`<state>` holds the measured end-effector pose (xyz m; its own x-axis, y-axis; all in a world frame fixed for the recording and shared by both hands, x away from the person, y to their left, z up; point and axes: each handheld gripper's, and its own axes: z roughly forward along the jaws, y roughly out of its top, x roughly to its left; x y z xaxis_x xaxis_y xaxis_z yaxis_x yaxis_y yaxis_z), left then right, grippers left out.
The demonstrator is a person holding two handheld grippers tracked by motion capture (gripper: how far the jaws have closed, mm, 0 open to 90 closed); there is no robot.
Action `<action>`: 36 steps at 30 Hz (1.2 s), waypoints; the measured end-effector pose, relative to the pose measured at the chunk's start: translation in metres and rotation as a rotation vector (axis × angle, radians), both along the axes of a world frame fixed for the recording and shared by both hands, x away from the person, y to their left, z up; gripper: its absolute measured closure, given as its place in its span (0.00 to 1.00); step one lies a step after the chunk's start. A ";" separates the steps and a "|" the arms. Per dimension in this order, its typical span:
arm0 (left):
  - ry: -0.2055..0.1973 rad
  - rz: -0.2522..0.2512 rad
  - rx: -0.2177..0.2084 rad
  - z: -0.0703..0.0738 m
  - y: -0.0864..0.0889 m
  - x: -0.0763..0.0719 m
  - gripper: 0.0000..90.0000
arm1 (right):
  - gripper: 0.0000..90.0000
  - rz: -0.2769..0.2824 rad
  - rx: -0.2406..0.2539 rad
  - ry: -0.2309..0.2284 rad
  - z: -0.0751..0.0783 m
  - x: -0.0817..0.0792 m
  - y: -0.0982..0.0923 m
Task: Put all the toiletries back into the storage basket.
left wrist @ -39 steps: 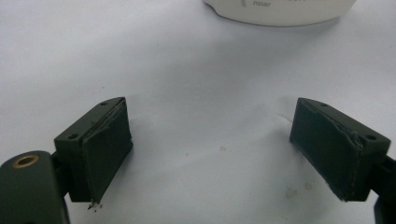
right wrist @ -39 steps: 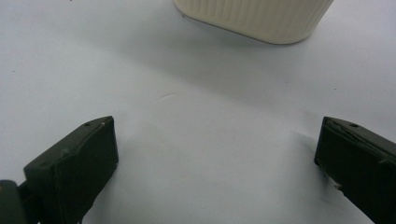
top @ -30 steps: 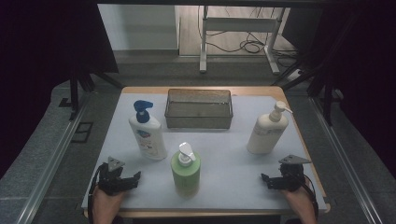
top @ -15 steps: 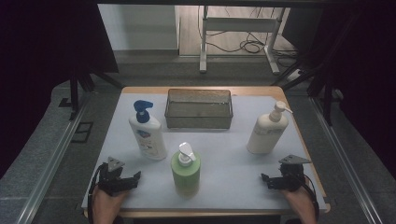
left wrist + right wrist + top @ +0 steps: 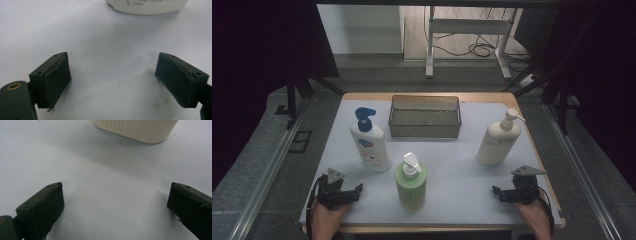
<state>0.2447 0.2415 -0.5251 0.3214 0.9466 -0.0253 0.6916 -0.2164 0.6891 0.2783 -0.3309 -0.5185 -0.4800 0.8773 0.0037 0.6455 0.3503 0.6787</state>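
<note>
High view: the left gripper (image 5: 354, 191) and right gripper (image 5: 499, 193) rested at the near edge of the table (image 5: 462, 170), each holding nothing. The white bottle (image 5: 371, 145) stood just beyond the left gripper, the cream bottle (image 5: 497, 142) beyond the right, the green bottle (image 5: 411, 182) between them; a basket (image 5: 424, 117) sat farther back.

Left gripper view: jaws wide apart, the white bottle's base (image 5: 147, 6) ahead.

Right gripper view: jaws wide apart, the ribbed cream base (image 5: 136, 130) ahead.

The bottles were probably stiff, smooth, moderately heavy and top-heavy at the pump; a hold across the mid-body seemed safest
</note>
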 end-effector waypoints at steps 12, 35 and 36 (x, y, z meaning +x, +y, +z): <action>0.024 -0.021 0.010 0.002 0.001 0.004 0.13 | 0.08 0.025 0.029 0.008 0.005 0.002 -0.005; 0.018 -0.028 0.002 0.001 0.002 0.005 0.13 | 0.16 -0.027 0.070 -0.025 0.031 0.022 -0.023; 0.018 -0.027 0.002 0.001 0.002 0.005 0.13 | 0.16 -0.032 0.069 -0.024 0.032 0.023 -0.023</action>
<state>0.2493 0.2432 -0.5238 0.3468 0.9375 -0.0296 0.6976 -0.2367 0.6762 0.3016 -0.3542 -0.4865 -0.4523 0.8903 0.0532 0.6389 0.2819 0.7158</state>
